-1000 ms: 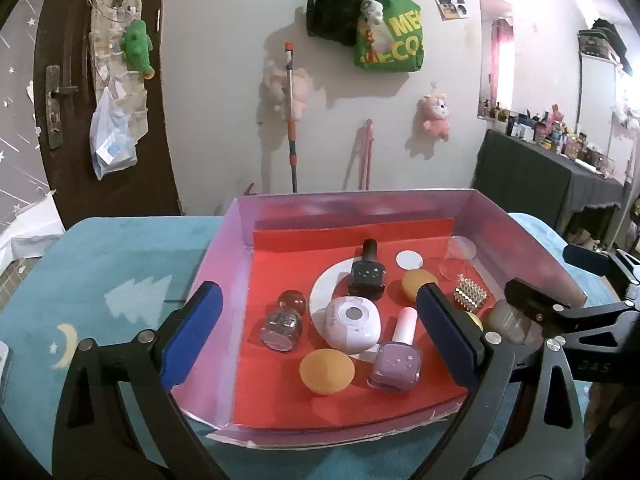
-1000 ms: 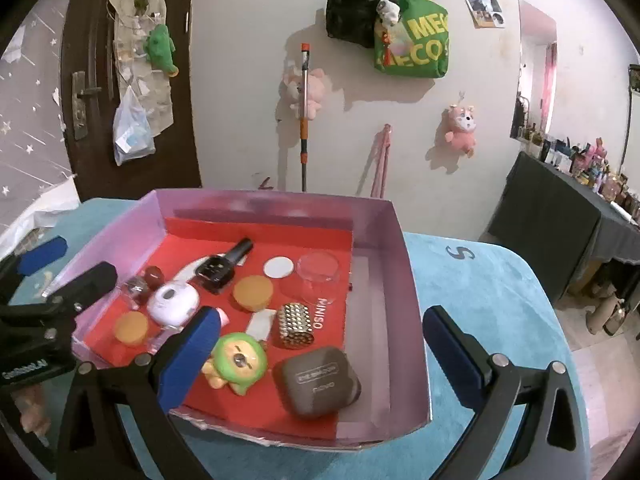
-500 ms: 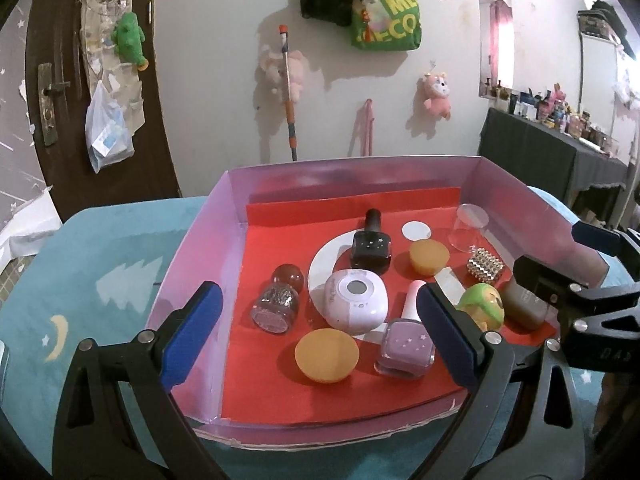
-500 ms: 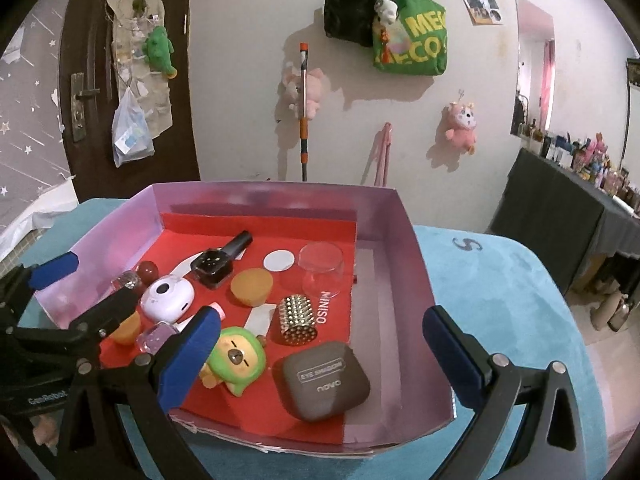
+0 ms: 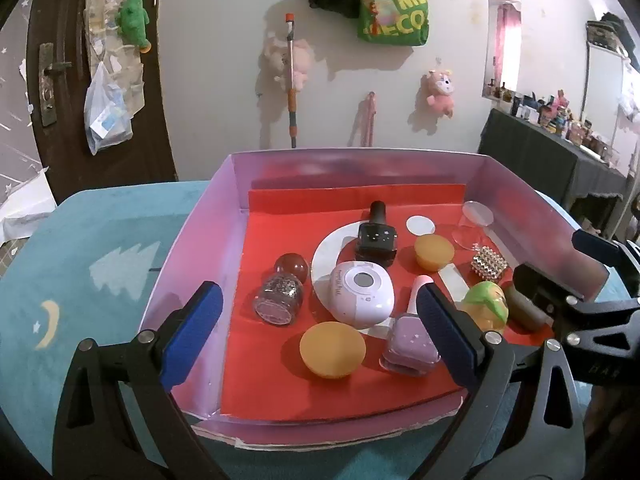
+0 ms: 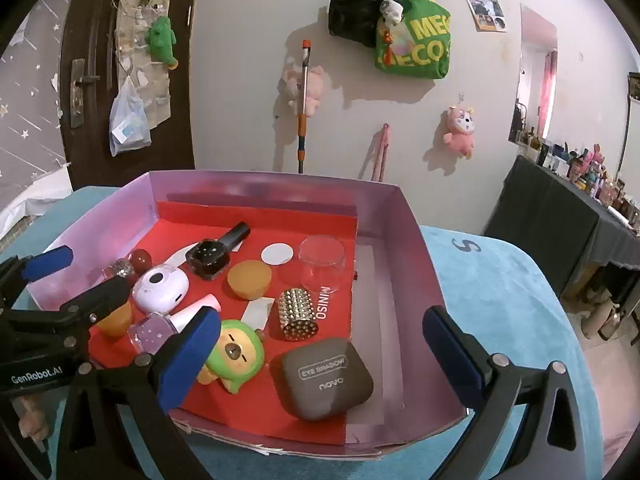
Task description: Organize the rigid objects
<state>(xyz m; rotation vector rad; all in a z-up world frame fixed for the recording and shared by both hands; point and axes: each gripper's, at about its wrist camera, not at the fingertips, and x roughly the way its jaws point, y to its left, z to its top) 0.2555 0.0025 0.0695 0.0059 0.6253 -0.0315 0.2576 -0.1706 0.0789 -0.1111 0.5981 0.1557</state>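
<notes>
**Desk:** Why do both tools hang over the one box?

**Photographer:** All the goods sit inside it. The shallow pink cardboard box with a red paper liner (image 5: 192, 248) rests on a teal plush cloth (image 5: 100, 240), and the left gripper (image 5: 320, 330) hovers at its near edge, jaws spread wide and holding nothing. The right gripper (image 6: 320, 346) hangs over the near right corner, jaws likewise released and empty. My read: each is lining up on a first pick.

**Desk:** What lies under them?

**Photographer:** Between the left gripper's blue pads sit a white rounded plastic gadget with a grey dial (image 5: 362, 294), an orange rubbery dome (image 5: 333, 349) and a lilac glass nail-polish bottle with a pale pink cap (image 5: 410, 344), lying on its side. A glitter-filled clear bottle with a red ball cap (image 5: 280, 298) lies just left of the gadget; a black nail-polish bottle (image 5: 376, 236) lies behind it.

**Desk:** And on the right?

**Photographer:** A brown eye-shadow case marked "novo" (image 6: 324, 376) sits nearest, beside a green-hooded bear figurine (image 6: 236, 354). Behind them stand a studded gold cylinder (image 6: 298, 314) and a clear plastic cup (image 6: 322, 262). Everything looks hard and small, scattered without order.
</notes>
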